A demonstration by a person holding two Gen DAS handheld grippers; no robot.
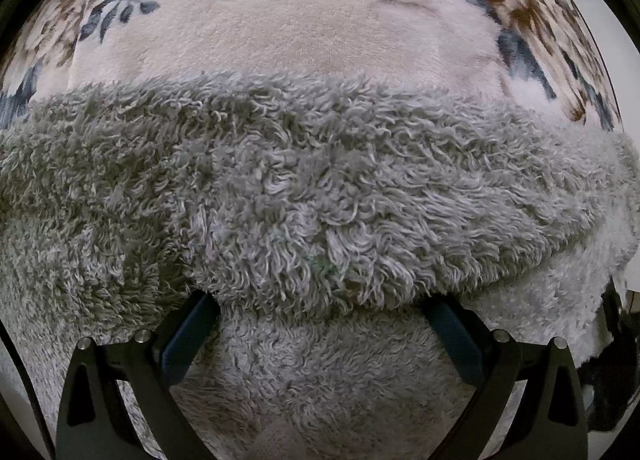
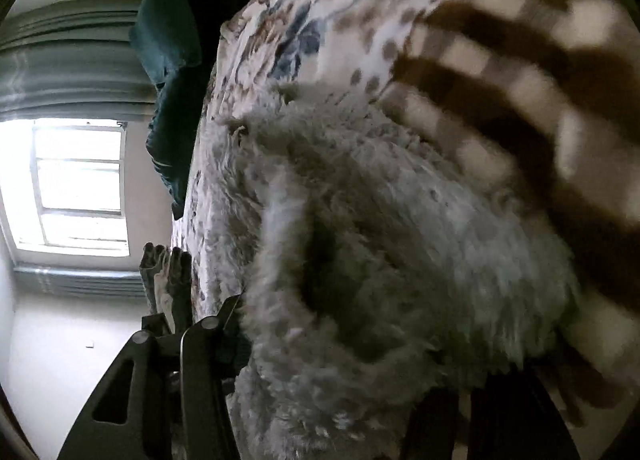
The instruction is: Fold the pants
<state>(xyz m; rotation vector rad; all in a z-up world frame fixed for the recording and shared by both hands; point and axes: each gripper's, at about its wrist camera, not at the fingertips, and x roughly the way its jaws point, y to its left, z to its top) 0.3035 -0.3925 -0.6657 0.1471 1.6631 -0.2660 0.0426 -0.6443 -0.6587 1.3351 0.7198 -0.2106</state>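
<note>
Fluffy grey pants [image 1: 320, 187] lie bunched on a floral bed blanket [image 1: 280, 19], mid-fold by my guess with flattening left; left tongs [image 1: 320, 300] spread wide around a fold, right tongs [image 2: 320, 400] buried in fleece, grip unclear.

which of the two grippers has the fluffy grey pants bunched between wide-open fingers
The left gripper: its fingers stand wide apart with the grey pants draped between them. The right gripper's fingers are mostly hidden by fleece.

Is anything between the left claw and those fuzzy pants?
Nothing visible. The left claw is already in the grey pants: a fleece fold bulges between its spread fingers and hides the tips. Beyond lies only the floral blanket.
</note>
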